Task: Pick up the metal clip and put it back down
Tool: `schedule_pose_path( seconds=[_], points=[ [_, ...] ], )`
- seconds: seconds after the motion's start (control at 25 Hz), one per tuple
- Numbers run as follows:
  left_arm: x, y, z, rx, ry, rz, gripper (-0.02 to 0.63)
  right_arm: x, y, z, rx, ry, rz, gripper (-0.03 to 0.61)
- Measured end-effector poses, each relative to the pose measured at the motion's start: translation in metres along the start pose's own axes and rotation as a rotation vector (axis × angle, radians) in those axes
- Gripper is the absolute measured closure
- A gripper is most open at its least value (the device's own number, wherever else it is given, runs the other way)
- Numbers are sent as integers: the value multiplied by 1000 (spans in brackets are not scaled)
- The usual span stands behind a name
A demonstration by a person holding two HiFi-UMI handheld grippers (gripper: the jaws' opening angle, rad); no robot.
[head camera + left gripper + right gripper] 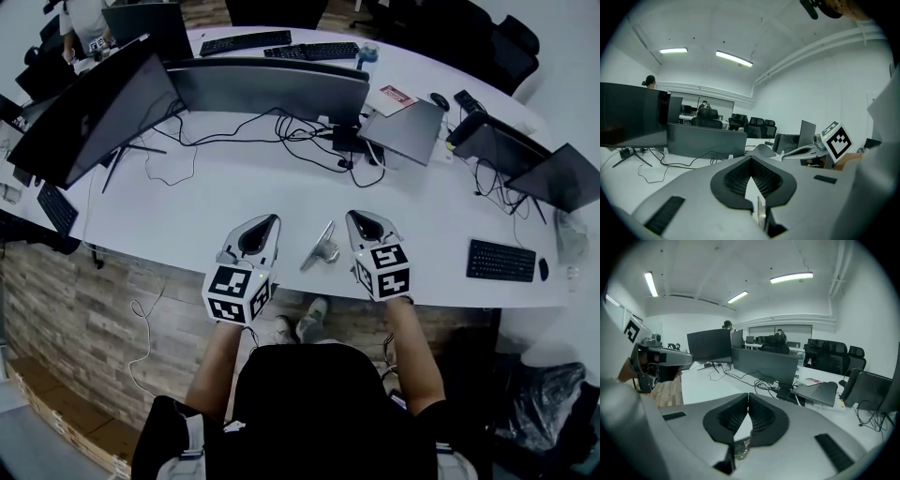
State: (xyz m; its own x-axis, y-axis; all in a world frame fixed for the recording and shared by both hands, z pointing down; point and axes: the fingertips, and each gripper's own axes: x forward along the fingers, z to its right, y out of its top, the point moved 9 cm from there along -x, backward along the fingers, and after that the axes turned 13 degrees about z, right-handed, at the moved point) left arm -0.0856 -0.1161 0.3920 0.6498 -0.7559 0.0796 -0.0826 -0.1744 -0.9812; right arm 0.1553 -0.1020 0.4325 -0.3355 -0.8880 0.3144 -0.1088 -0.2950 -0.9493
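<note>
I am holding both grippers at the near edge of the worktop (281, 187). The left gripper (274, 221) is keeping its jaws pressed together on nothing, and the right gripper (356, 217) is likewise closed tight and empty. The metal clip (321, 249) is sitting on the worktop between the two, just beside the right gripper.

Metal clip (322, 247) is reading as bare bright metal, smooth and catching light. Table (234, 187) is showing a smooth matt white top. Left gripper (273, 220) and right gripper (353, 217) are looking like matt grey plastic shells. Their pads (761, 416) are showing black, ribbed, rubbery-looking faces. Floor (84, 328) is presenting as wood-grain planks. Monitor backs (272, 89) are looking dark and matt.
</note>
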Motion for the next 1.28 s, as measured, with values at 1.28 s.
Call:
schedule_pose_path(
  seconds=[1.28],
  points=[
    [-34, 128, 31, 206, -76, 269, 603, -85, 130, -16, -106, -107, 408, 554]
  ],
)
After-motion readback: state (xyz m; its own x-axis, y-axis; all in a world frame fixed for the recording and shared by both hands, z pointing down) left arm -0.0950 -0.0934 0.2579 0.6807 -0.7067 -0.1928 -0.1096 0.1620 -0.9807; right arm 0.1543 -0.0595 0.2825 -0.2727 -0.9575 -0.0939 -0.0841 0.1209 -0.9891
